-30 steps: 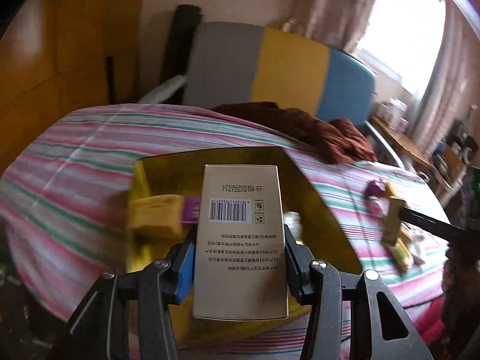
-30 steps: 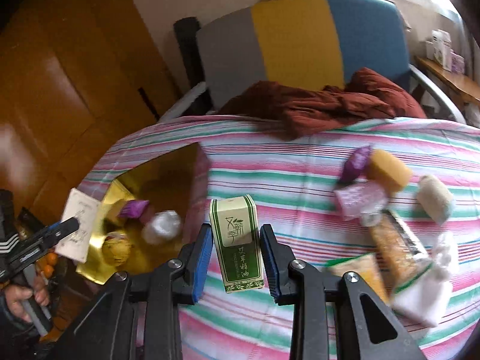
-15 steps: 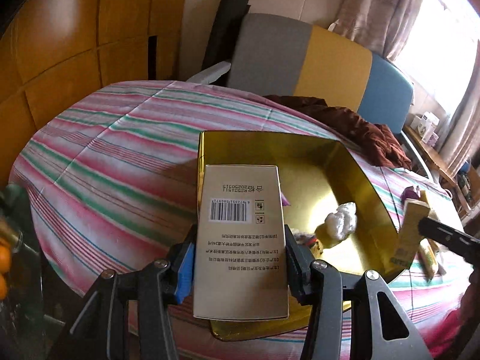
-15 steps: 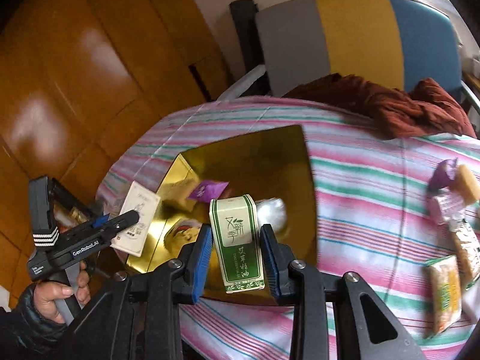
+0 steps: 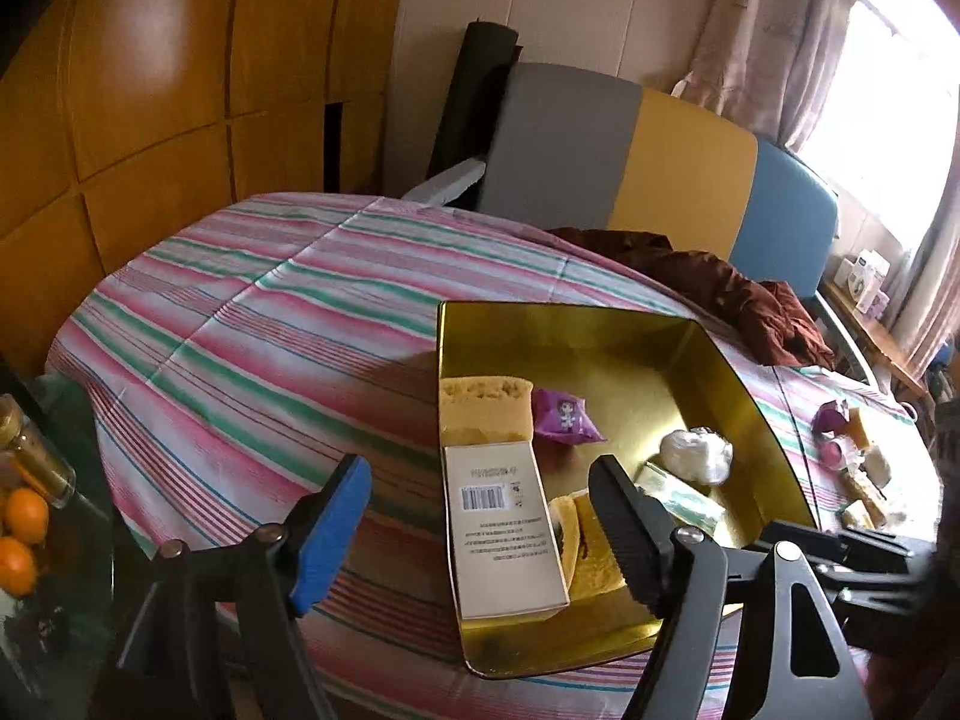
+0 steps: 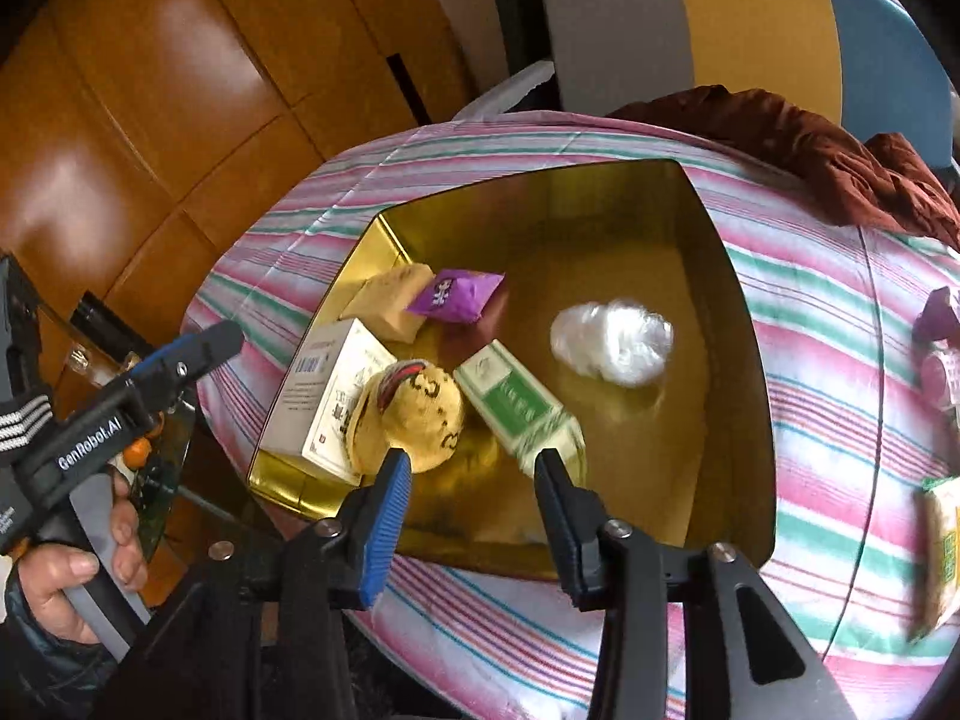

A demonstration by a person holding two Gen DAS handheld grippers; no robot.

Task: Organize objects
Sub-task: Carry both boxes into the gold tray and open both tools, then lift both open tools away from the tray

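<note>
A: Starting at the left, what was the left hand-held gripper (image 5: 480, 510) doing?

B: Its jaws had just been opening and stood wide, gripping nothing. The beige barcode box (image 5: 501, 531) lay beyond them inside the gold tray (image 5: 726, 366), against the tray's left wall, free of both pads.

A: And further along in the tray?

B: A yellow sponge cake (image 5: 486, 408) sat at the far end of the box, a purple packet (image 5: 564, 417) just beside that, and a round yellow pastry (image 6: 420, 414) leaned on the box's other side.

A: The right hand-held gripper (image 6: 474, 468)?

B: Its jaws had also just been opening, to a moderate gap, holding nothing. The green-and-white carton (image 6: 516, 402) lay tilted on the tray floor in front of them, touching the pastry. A white wrapped bundle (image 6: 612, 342) rested to its right. The tray sat on the striped worktop (image 5: 240, 324).
</note>
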